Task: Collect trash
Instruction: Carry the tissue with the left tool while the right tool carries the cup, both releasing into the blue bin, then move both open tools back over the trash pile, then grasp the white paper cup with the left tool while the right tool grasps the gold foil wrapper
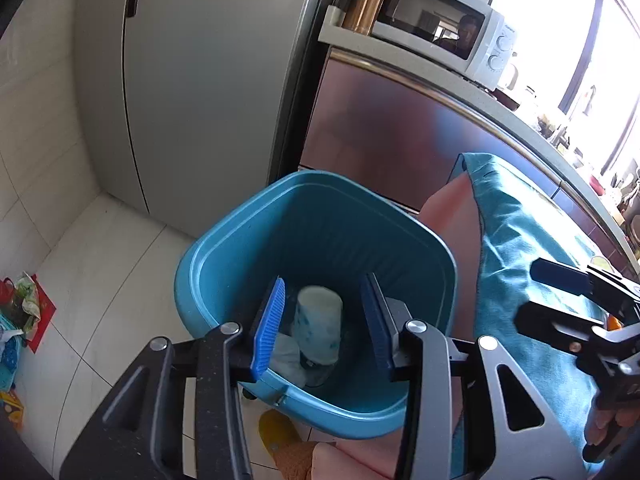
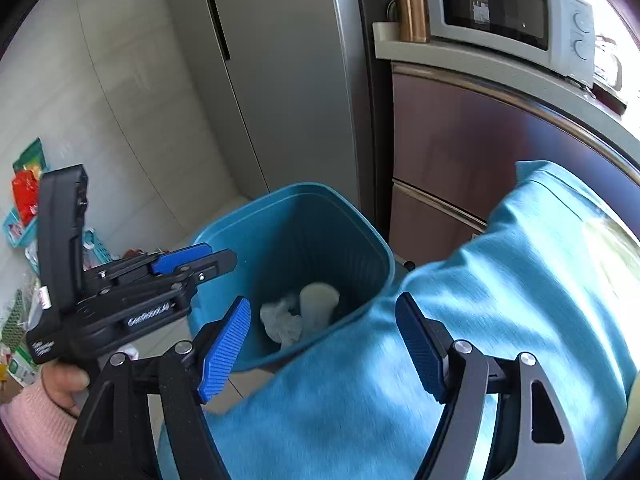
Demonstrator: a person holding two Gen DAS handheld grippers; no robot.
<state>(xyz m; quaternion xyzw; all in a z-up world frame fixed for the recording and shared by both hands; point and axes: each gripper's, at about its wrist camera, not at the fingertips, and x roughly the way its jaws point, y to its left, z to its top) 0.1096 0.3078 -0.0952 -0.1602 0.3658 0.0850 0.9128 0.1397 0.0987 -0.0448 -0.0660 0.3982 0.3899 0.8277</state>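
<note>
Poised over a blue trash bin point(image 1: 248, 240) beside the refrigerator point(image 1: 192, 80): left gripper point(image 1: 324, 320), jaws spread wide and empty, directly above the bin's mouth; right gripper point(image 2: 324, 344), likewise wide and holding nothing, above a blue cloth point(image 2: 460, 320) draped beside and touching the rim. Likely trouble from here: a finger catching the rim and tipping the bin, or the cloth snagging and sliding in. Inside the bin, at the bottom: a white paper cup point(image 1: 318, 328) lying tilted, just beside crumpled white paper point(image 2: 280, 318). More colourful wrappers point(image 2: 26, 196) on the floor, well apart.
</note>
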